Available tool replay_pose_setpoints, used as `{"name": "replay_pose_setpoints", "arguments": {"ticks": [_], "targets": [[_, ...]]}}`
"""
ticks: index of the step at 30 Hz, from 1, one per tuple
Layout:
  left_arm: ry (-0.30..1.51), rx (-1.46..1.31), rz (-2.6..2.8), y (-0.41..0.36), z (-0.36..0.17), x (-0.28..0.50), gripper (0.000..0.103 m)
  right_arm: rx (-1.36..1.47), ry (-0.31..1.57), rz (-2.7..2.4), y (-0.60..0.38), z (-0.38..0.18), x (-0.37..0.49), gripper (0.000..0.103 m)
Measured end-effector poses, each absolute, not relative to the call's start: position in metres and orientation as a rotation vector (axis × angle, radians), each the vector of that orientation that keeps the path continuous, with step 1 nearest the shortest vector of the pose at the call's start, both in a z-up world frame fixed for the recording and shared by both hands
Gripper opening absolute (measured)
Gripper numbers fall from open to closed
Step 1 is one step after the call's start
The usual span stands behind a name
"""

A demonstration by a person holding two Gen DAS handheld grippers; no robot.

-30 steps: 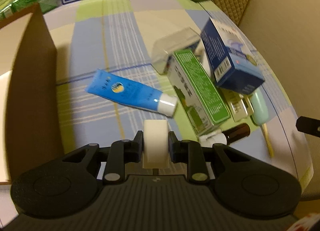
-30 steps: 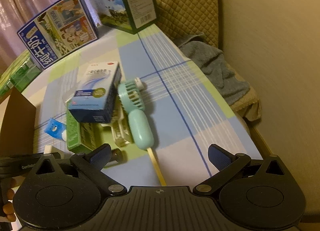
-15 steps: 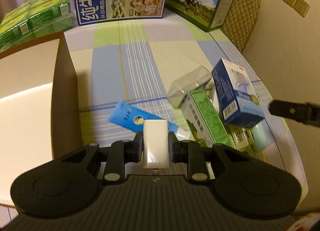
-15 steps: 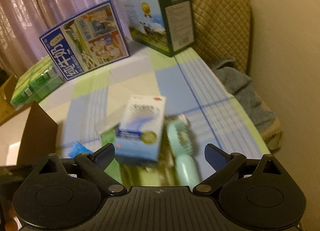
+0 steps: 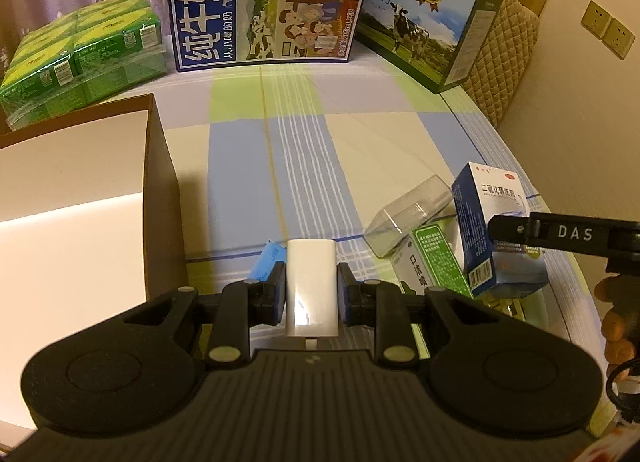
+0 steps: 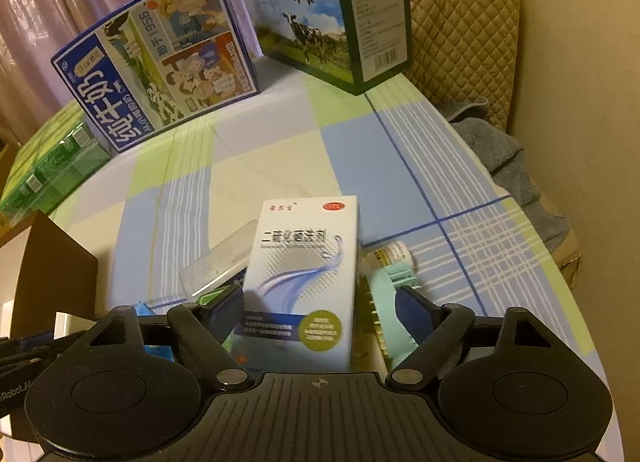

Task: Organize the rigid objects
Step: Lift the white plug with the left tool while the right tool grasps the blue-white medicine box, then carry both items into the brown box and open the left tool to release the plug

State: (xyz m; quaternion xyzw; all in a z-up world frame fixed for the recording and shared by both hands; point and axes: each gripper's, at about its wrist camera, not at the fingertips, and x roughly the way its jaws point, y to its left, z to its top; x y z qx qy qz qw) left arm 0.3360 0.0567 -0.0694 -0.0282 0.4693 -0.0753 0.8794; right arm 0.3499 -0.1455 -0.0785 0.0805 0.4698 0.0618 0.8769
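Observation:
My left gripper (image 5: 311, 290) is shut on a white rounded block (image 5: 311, 288) and holds it above the table, beside the open brown cardboard box (image 5: 76, 197) on the left. My right gripper (image 6: 320, 308) is open, its fingers either side of the blue-and-white medicine box (image 6: 304, 278), which also shows in the left wrist view (image 5: 494, 234). Around that box lie a green carton (image 5: 434, 262), a clear plastic case (image 5: 408, 217), a blue tube (image 5: 266, 260), a mint hand fan (image 6: 394, 302) and a small white bottle (image 6: 390, 256).
Two large milk cartons (image 5: 264, 1) (image 5: 424, 17) stand at the table's far edge, and a pack of green cartons (image 5: 80, 53) at the far left. A quilted chair (image 6: 460, 21) with a grey cloth (image 6: 508, 157) stands to the right, by the wall.
My left gripper has lifted and tilted up with the white block, toward the cardboard box. My right gripper has moved in over the medicine box, which now sits between its open fingers.

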Motion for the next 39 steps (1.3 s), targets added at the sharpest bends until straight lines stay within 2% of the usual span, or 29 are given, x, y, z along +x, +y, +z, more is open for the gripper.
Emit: {"name": "replay_pose_setpoints", "arguments": {"ticks": [11, 12, 13, 14, 19, 27, 39], "targets": [[0.978, -0.061, -0.165, 0.059, -0.069, 0.339, 0.022, 0.041, 0.999, 0.066, -0.12, -0.08, 0.357, 0.08], [0.978, -0.062, -0.166, 0.06, -0.069, 0.34, 0.022, 0.036, 0.999, 0.063, -0.12, -0.082, 0.357, 0.078], [0.978, -0.062, -0.167, 0.06, -0.068, 0.339, 0.022, 0.042, 1.001, 0.068, -0.12, -0.083, 0.357, 0.067], [0.976, -0.063, -0.168, 0.06, -0.068, 0.339, 0.022, 0.05, 1.008, 0.069, -0.122, -0.084, 0.357, 0.062], [0.966, -0.072, -0.167, 0.064, -0.066, 0.337, 0.022, 0.053, 0.962, 0.06, -0.123, -0.076, 0.351, 0.061], [0.919, -0.101, -0.177, 0.076, -0.042, 0.33, 0.022, 0.061, 0.87, 0.14, -0.1, -0.026, 0.326, 0.061], [0.834, -0.153, -0.066, 0.15, 0.002, 0.295, 0.022, 0.037, 0.829, 0.427, 0.006, 0.021, 0.272, 0.061]]}}
